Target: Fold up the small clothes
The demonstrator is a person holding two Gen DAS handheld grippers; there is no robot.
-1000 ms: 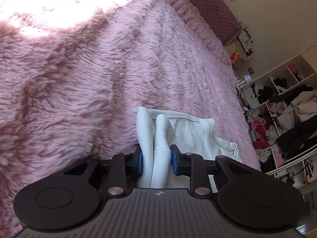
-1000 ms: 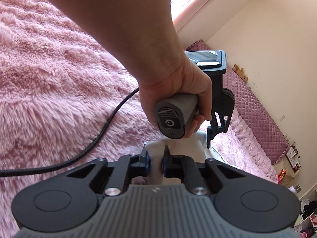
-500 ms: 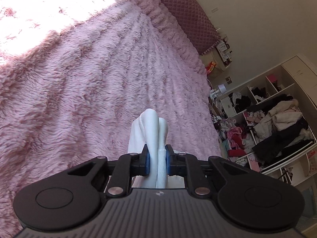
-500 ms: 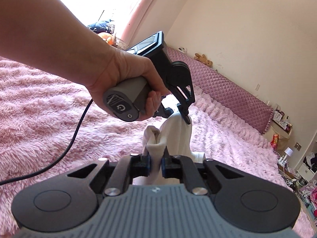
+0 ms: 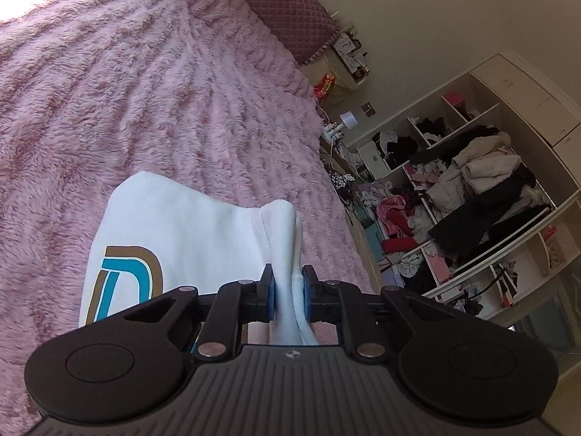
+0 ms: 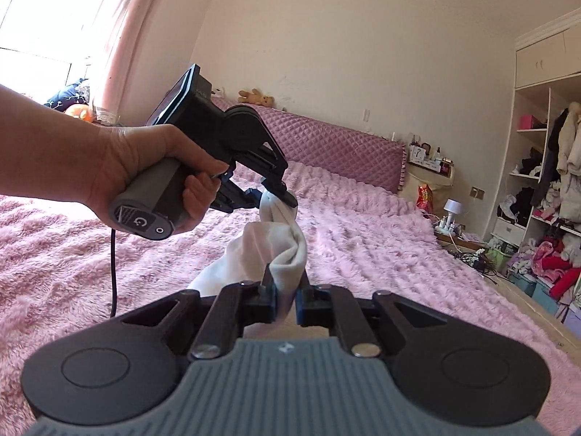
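The left gripper (image 5: 287, 292) has its two blue-padded fingers (image 5: 269, 292) pressed in on a bunched fold of a white garment (image 5: 189, 225), with only the thickness of the cloth between them. The right gripper (image 6: 285, 299) pinches another bunch of the same garment (image 6: 268, 250) in the same way, its fingers nearly together with cloth squeezed between.

In the right wrist view the left gripper (image 6: 277, 196) shows from outside, held in the person's left hand (image 6: 152, 178) by its grey handle; a black cable (image 6: 113, 272) hangs from it down to the bed. The garment hangs between the two grippers above the pink fluffy blanket (image 6: 363, 254). Its held edge runs as a short twisted span from the left gripper down to the right gripper, and the rest of the cloth drops below and to the left of that span.

In the left wrist view the garment spreads leftward from the pinched fold as a broad white panel, with a brown and teal printed letter shape (image 5: 123, 283) near its lower left. Whether any of its lower part touches the blanket cannot be told.

A quilted purple headboard (image 6: 326, 145) stands at the far end of the bed, with a small stuffed toy (image 6: 256, 96) on top. Open shelves (image 5: 472, 196) crammed with clothes line the wall beside the bed.
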